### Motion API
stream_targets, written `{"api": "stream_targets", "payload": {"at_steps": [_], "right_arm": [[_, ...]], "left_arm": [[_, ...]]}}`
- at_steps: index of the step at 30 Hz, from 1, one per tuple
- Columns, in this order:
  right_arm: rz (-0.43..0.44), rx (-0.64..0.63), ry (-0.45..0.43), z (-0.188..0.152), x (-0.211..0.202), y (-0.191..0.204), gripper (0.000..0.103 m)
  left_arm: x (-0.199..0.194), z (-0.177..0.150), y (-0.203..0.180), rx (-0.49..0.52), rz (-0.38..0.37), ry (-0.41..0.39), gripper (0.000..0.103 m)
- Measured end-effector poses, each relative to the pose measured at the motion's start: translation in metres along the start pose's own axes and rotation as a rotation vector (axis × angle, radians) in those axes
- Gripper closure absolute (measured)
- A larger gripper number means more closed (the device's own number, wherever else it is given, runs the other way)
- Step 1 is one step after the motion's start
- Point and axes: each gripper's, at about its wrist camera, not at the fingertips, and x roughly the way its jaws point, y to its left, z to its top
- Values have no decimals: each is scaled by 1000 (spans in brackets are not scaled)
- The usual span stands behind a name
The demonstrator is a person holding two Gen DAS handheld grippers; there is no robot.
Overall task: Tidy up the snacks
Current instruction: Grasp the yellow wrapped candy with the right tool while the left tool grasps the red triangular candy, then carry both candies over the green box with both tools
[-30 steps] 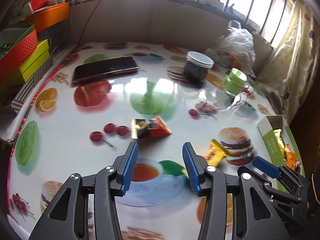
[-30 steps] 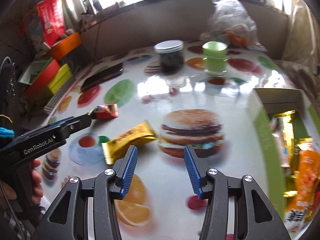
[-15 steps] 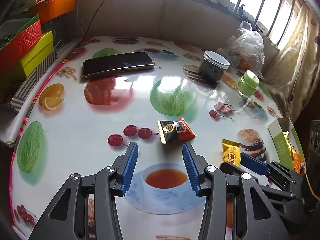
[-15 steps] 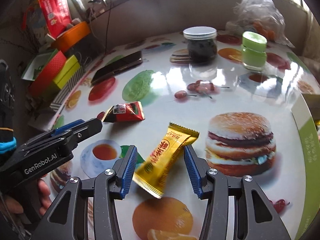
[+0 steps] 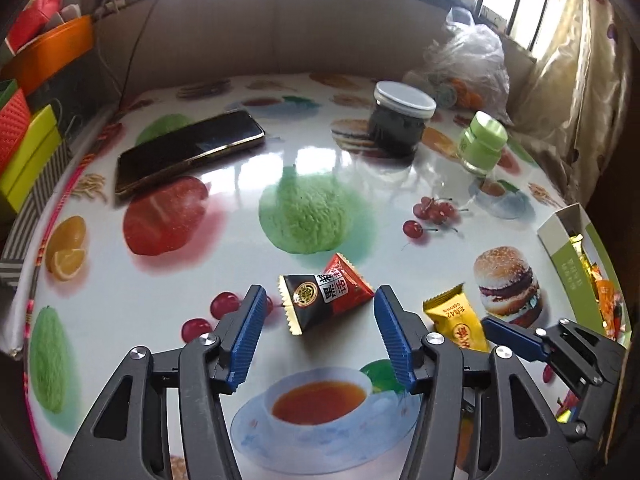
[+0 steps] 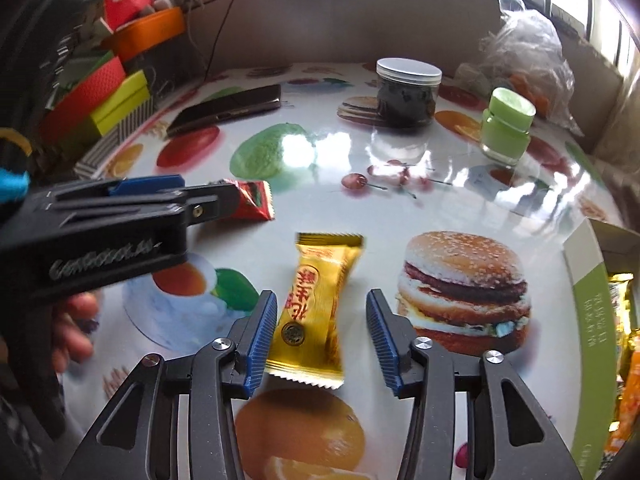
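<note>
Green snack box (image 5: 568,256) at the table's right edge already holds packets. Two remain out: gold packet (image 6: 316,308) between the narrowing, untouching right gripper (image 6: 320,336); red-black packet (image 5: 326,298) between the widening left gripper (image 5: 318,336).

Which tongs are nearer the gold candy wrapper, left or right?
Right. The right tongs straddle the gold candy wrapper, open, pads not pressing it. The left tongs sit off to its side, framing the red-black snack packet.
</note>
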Motion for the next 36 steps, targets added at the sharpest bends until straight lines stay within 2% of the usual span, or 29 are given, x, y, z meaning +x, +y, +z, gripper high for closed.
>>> {"api": "stream_targets", "payload": {"at_steps": [7, 16, 18, 20, 22, 28, 36], "right_arm": [[-9, -1, -4, -1, -1, -3, 68], [-7, 5, -9, -2, -3, -5, 70], [-5, 6, -9, -2, -3, -6, 71], [-4, 8, -10, -3, -4, -6, 72], [-2, 11, -11, -3, -4, -7, 72], [1, 15, -16, -4, -5, -8, 76], [8, 26, -20, -7, -9, -12, 77]], "left_arm": [[14, 3, 1, -7, 31, 26, 46], [21, 0, 0, -23, 39, 20, 47], [20, 0, 0, -27, 41, 13, 56], [20, 0, -1, -30, 40, 12, 72], [20, 0, -2, -30, 33, 14, 78], [18, -1, -2, -41, 23, 8, 84], [4, -8, -4, -56, -12, -28, 84]]}}
